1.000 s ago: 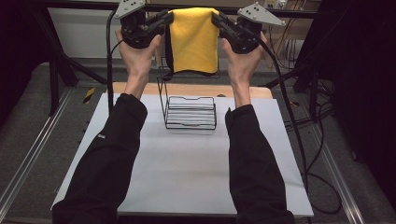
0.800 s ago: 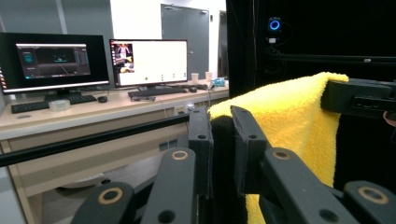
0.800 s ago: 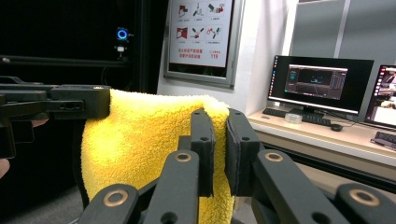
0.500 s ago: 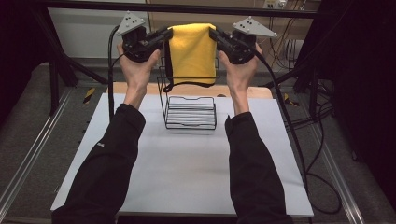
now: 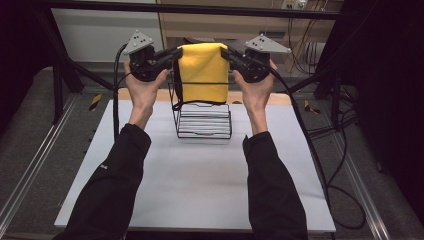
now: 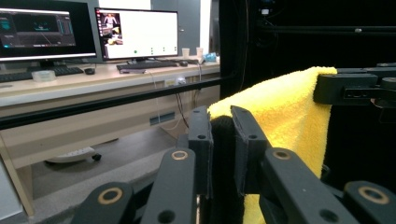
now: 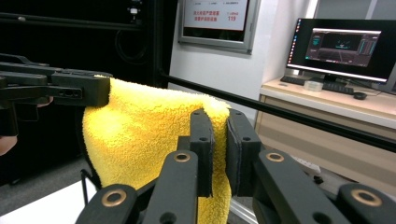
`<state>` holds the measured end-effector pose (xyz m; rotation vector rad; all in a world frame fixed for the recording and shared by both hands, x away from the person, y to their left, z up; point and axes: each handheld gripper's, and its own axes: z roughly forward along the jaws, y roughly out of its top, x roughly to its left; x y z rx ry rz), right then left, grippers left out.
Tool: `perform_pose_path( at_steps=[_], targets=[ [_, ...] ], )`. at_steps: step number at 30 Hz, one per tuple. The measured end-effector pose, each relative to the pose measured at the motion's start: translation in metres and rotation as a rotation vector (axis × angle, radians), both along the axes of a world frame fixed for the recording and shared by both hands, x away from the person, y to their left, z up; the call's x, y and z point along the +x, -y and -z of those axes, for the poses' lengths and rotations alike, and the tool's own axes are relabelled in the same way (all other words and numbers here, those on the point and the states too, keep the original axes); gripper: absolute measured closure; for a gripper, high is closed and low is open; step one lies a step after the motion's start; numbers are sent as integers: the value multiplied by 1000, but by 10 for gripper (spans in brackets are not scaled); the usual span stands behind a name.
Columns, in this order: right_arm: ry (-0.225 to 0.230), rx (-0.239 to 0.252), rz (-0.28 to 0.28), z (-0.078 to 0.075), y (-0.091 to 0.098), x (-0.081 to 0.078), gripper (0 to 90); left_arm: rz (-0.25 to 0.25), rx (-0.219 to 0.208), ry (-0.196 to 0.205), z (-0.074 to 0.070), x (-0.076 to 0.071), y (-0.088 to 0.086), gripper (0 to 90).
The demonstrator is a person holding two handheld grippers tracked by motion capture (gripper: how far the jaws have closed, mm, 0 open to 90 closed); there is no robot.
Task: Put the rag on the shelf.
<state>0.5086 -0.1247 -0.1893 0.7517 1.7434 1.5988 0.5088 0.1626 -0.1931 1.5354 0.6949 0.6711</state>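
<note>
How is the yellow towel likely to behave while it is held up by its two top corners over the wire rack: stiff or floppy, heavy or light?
Probably floppy: the yellow towel hangs straight down between the left gripper and right gripper. Likely light, since pinched corners alone carry it. Its fluffy pile probably resists slipping, and may snag on the wire rack.

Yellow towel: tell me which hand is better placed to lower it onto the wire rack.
Neither; both. The left gripper and right gripper each pinch a top corner of the yellow towel, level, directly above the wire rack.
</note>
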Motion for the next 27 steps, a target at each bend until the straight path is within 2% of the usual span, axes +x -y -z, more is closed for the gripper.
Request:
perform_pose_path(
  at_steps=[12, 22, 27],
  targets=[
    [-18, -42, -25, 3, 6, -12, 823, 33, 43, -3, 3, -13, -1, 789],
    [-40, -89, -66, 5, 10, -27, 822, 58, 65, -26, 7, -27, 0, 786],
    [-48, -110, -87, 8, 11, -34, 821, 61, 94, -34, 8, -34, 0, 785]
  ],
)
